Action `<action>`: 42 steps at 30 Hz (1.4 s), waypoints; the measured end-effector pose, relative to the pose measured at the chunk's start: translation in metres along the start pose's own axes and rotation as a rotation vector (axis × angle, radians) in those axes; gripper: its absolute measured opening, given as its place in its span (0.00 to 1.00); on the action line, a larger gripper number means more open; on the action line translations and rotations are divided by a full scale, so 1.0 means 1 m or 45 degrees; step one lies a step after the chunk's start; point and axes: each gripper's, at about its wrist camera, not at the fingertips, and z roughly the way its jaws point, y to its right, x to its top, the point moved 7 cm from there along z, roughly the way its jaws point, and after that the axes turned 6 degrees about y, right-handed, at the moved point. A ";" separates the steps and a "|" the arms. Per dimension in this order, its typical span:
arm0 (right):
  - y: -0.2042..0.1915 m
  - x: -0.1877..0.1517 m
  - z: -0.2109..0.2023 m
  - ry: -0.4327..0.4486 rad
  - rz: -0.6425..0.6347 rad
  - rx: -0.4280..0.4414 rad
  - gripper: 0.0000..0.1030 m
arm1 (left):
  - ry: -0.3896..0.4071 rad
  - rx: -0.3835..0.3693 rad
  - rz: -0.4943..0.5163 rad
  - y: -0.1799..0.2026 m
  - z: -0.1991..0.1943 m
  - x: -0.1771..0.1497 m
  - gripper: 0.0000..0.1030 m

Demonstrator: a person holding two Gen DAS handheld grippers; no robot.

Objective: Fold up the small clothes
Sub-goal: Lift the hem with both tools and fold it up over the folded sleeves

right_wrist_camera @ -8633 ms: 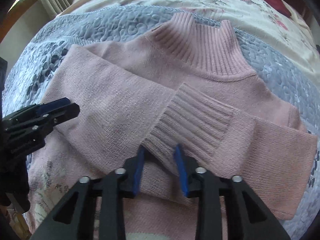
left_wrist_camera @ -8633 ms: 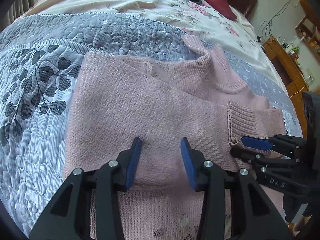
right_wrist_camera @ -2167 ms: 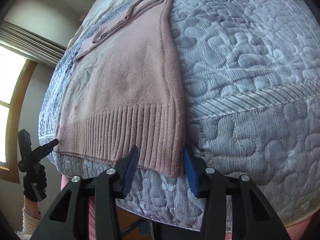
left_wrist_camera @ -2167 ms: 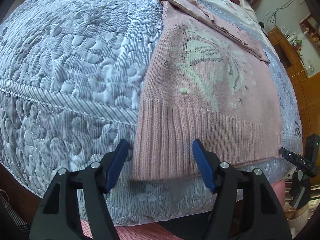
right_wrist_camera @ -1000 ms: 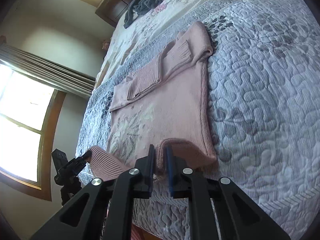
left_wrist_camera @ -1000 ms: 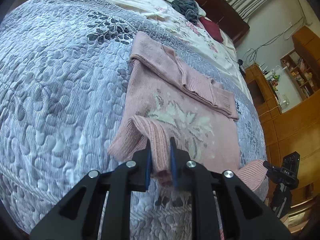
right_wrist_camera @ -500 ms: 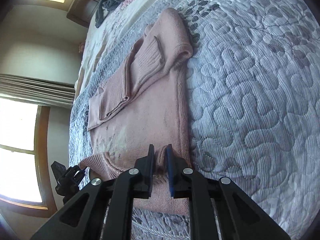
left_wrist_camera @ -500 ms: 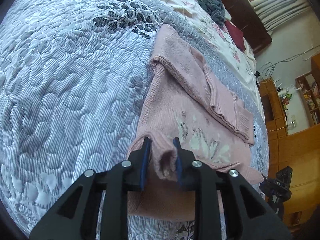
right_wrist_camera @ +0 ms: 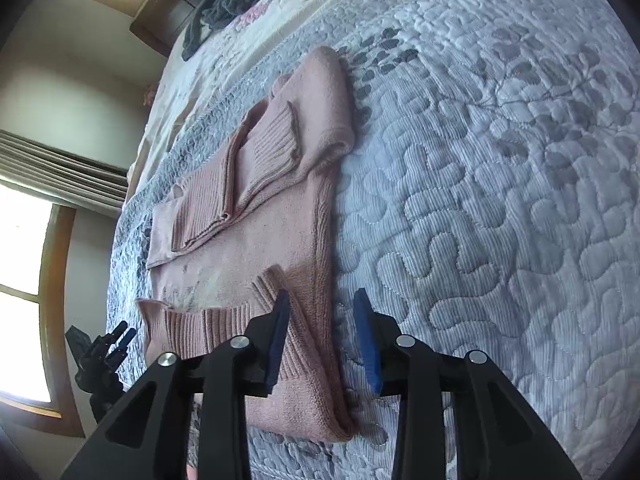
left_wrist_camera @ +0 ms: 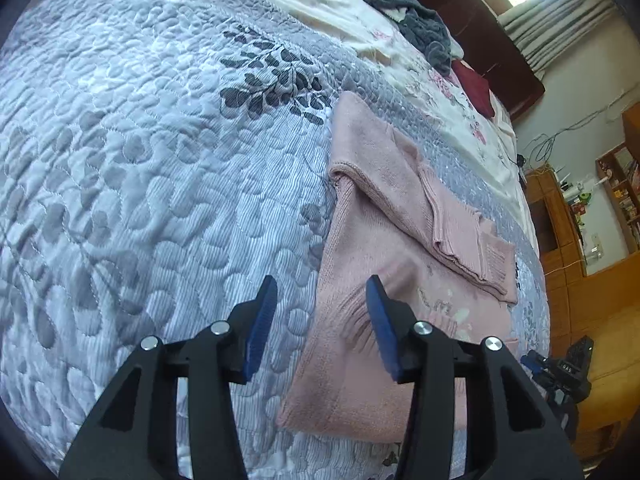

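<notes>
Pink sweater (left_wrist_camera: 360,264) lies flat on the grey quilted bedspread (left_wrist_camera: 140,160), sleeves crossed over the chest, ribbed hem (right_wrist_camera: 208,328) doubled up onto the body on the side away from the collar. Pale flower motif partly visible beside the folded hem.

Left gripper (left_wrist_camera: 320,320): jaws wide apart, holding nothing. It straddles the sweater's side edge; one blue pad over the bedspread, the other over the knit.

Right gripper (right_wrist_camera: 322,332): jaws likewise spread, empty. It straddles the sweater's opposite side edge, one pad over the ribbed hem, the other over the bedspread. Contact with fabric: cannot tell.

Beyond the sweater's collar: floral sheet (left_wrist_camera: 440,80), with a dark grey garment (left_wrist_camera: 416,24) heaped on it near the headboard.
</notes>
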 end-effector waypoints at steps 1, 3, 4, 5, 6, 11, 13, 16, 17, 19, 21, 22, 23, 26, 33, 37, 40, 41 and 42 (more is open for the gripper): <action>-0.002 0.001 -0.002 0.003 -0.023 0.006 0.36 | 0.004 0.005 0.051 0.004 -0.001 0.001 0.47; -0.012 0.001 -0.002 0.000 -0.082 0.016 0.49 | -0.002 0.010 0.166 0.016 0.000 0.002 0.53; -0.018 0.000 -0.001 -0.004 -0.123 0.026 0.51 | -0.013 0.008 0.227 0.023 0.003 0.001 0.57; -0.028 -0.001 0.003 -0.015 -0.163 0.034 0.52 | -0.030 0.005 0.280 0.031 0.007 -0.001 0.58; -0.036 -0.003 0.007 -0.030 -0.205 0.039 0.54 | -0.050 0.005 0.330 0.038 0.013 -0.003 0.59; -0.064 -0.014 0.037 -0.116 -0.450 -0.043 0.60 | -0.145 0.064 0.515 0.060 0.048 -0.017 0.59; -0.066 -0.016 0.050 -0.144 -0.491 -0.088 0.62 | -0.177 0.088 0.559 0.064 0.061 -0.021 0.59; -0.059 -0.021 0.064 -0.189 -0.512 -0.149 0.63 | -0.216 0.127 0.611 0.065 0.074 -0.027 0.55; -0.057 -0.024 0.066 -0.197 -0.524 -0.161 0.63 | -0.226 0.148 0.626 0.064 0.077 -0.030 0.54; -0.058 -0.028 0.067 -0.191 -0.555 -0.173 0.63 | -0.227 0.164 0.631 0.061 0.079 -0.034 0.45; -0.059 -0.034 0.064 -0.186 -0.593 -0.161 0.40 | -0.210 0.161 0.625 0.061 0.076 -0.035 0.33; -0.059 -0.037 0.062 -0.193 -0.613 -0.165 0.30 | -0.200 0.169 0.630 0.060 0.073 -0.036 0.25; -0.059 -0.039 0.059 -0.186 -0.643 -0.187 0.16 | -0.188 0.167 0.633 0.061 0.070 -0.036 0.19; -0.063 -0.042 0.041 -0.143 -0.634 -0.120 0.11 | -0.130 0.149 0.619 0.063 0.052 -0.034 0.08; -0.076 -0.061 -0.011 -0.020 -0.620 -0.014 0.10 | 0.010 0.036 0.591 0.072 -0.005 -0.053 0.08; -0.085 -0.060 -0.037 0.039 -0.602 0.041 0.09 | 0.132 0.006 0.558 0.079 -0.035 -0.048 0.08; -0.102 -0.043 -0.052 0.102 -0.592 0.081 0.09 | 0.213 -0.005 0.551 0.093 -0.049 -0.030 0.08; -0.109 -0.035 -0.057 0.123 -0.592 0.097 0.09 | 0.235 -0.017 0.544 0.098 -0.052 -0.021 0.07; -0.115 -0.027 -0.061 0.140 -0.594 0.110 0.09 | 0.252 -0.033 0.537 0.104 -0.054 -0.012 0.07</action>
